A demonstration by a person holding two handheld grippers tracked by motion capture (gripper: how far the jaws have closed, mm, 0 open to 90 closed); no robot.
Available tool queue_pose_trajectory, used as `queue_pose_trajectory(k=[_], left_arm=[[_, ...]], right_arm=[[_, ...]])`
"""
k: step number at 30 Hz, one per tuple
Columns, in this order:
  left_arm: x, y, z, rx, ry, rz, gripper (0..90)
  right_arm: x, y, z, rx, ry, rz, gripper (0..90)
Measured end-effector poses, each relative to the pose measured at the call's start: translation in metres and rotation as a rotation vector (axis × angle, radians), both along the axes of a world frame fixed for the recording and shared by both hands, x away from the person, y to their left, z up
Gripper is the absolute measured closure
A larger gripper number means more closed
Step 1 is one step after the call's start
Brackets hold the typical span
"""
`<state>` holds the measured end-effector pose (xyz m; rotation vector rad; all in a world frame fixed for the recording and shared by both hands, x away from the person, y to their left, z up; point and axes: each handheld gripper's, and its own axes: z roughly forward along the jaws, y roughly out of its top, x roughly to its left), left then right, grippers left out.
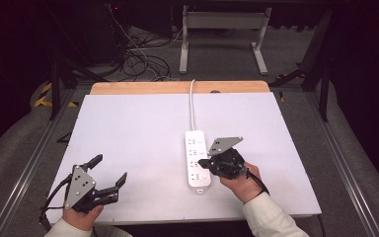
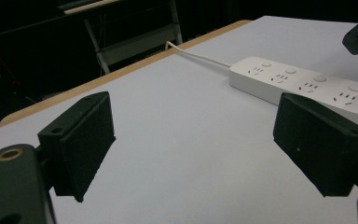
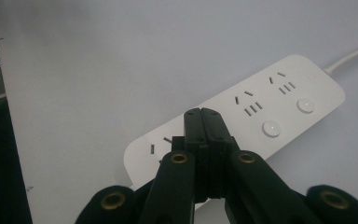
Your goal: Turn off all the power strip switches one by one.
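A white power strip [image 1: 197,160] lies lengthwise on the white board [image 1: 128,128], and its white cable [image 1: 192,103] runs to the far edge. My right gripper [image 1: 203,162] is shut with nothing between its jaws. Its tip is over the near part of the power strip [image 3: 279,102], next to a row of round buttons. Whether the right gripper [image 3: 204,122] touches the strip I cannot tell. My left gripper [image 1: 109,170] stands open near the front left of the board, nothing in it. In the left gripper view, the left gripper [image 2: 200,140] points toward the power strip [image 2: 307,84].
The board rests on a wooden table whose far edge [image 1: 177,87] shows. Beyond it are a white desk frame [image 1: 222,39] and loose cables [image 1: 138,59] on the floor. Metal rails [image 1: 24,168] run along both sides of the table.
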<state>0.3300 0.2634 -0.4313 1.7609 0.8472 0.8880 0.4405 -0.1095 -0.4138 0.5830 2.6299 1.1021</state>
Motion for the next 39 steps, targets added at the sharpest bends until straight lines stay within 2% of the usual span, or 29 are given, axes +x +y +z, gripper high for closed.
queue_pose_trajectory(k=[8,13,20,22,31,39], left_arm=[[0.001,0.000,-0.001,-0.001,0.006,0.000,13.1],[0.001,0.000,-0.001,0.001,0.007,-0.001,13.1],[0.001,0.000,-0.001,-0.003,0.008,-0.001,13.1],[0.001,0.000,-0.001,-0.002,0.006,-0.001,13.1],[0.001,0.000,-0.001,-0.004,0.003,0.000,13.1],[0.001,0.001,-0.001,-0.003,-0.001,0.003,13.1]], right_arm=[[0.003,-0.002,0.002,0.011,-0.018,-0.011,90.0],[0.010,0.002,-0.002,-0.022,-0.036,-0.028,90.0],[0.021,0.002,-0.011,-0.040,-0.012,-0.049,90.0],[0.026,0.003,-0.016,-0.057,0.009,-0.051,90.0],[0.032,0.007,-0.027,-0.095,0.034,-0.050,90.0],[0.033,0.008,-0.031,-0.115,0.042,-0.047,90.0]])
